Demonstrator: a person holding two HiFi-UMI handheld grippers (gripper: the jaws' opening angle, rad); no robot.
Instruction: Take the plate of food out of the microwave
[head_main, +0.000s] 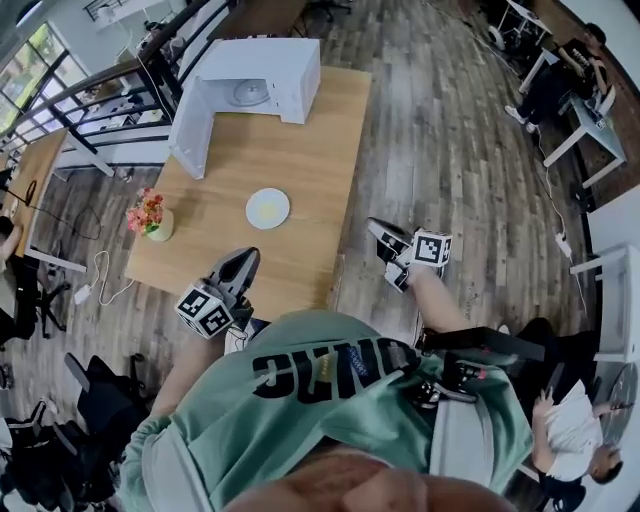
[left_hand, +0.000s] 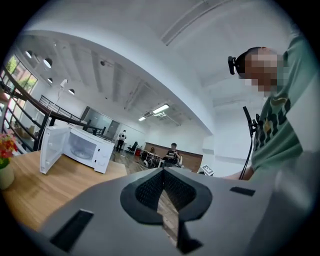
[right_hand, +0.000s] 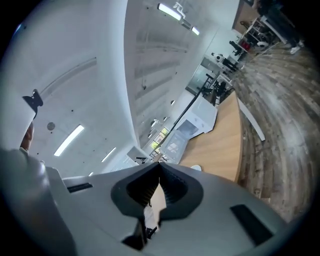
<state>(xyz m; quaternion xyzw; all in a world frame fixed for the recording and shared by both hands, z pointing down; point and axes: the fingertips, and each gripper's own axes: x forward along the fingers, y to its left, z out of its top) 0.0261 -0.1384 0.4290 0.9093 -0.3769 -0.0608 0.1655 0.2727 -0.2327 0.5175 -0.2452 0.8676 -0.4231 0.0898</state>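
Note:
The white microwave (head_main: 262, 70) stands at the far end of the wooden table (head_main: 300, 160), its door (head_main: 192, 125) swung open to the left. A white plate of pale food (head_main: 268, 208) lies on the table's middle, apart from both grippers. My left gripper (head_main: 243, 262) hovers over the table's near edge with its jaws shut and nothing in them. Off the table's right side, my right gripper (head_main: 384, 240) is over the floor, shut and holding nothing. The left gripper view shows the microwave (left_hand: 85, 147) beyond the closed left gripper (left_hand: 162, 172). The right gripper view shows the right gripper (right_hand: 160, 167), the plate (right_hand: 196, 168) and the microwave (right_hand: 192, 127).
A small pot of pink and orange flowers (head_main: 150, 215) stands at the table's left edge. Black chairs (head_main: 100, 395) are at the lower left, desks with seated people (head_main: 560, 80) at the far right, and a person (head_main: 570, 430) sits at the lower right.

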